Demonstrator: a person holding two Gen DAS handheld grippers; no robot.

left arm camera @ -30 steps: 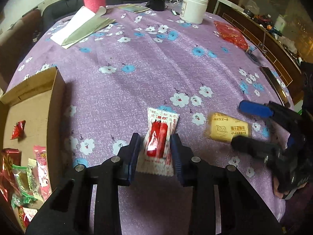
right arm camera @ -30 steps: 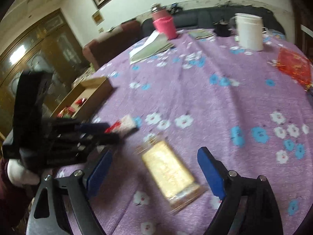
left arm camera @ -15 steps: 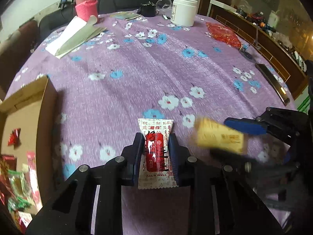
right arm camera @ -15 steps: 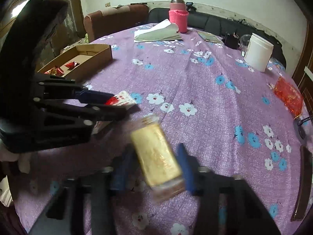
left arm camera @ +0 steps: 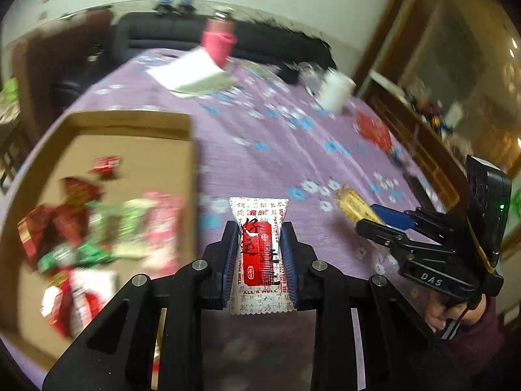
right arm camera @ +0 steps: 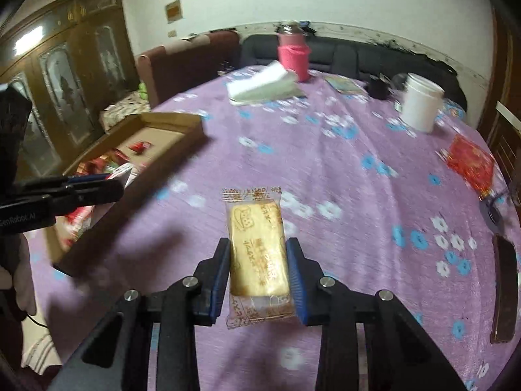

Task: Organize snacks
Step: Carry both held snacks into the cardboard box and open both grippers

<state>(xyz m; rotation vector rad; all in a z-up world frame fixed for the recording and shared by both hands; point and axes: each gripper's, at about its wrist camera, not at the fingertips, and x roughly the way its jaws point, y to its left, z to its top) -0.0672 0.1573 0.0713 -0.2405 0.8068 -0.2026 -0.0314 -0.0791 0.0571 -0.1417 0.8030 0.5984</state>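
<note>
Between closed jaws, the left gripper pinched a red sachet and the right gripper a biscuit pack; releasing each fully over the box, leftward, looked wisest.

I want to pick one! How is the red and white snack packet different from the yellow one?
The red-and-white printed snack packet has a pinched waist and opaque wrapping; the yellow biscuit packet is a flat rectangle in clear wrap. The left gripper clamps the red one, the right gripper the yellow one. Both are sealed, held lengthwise above the purple tablecloth.
</note>
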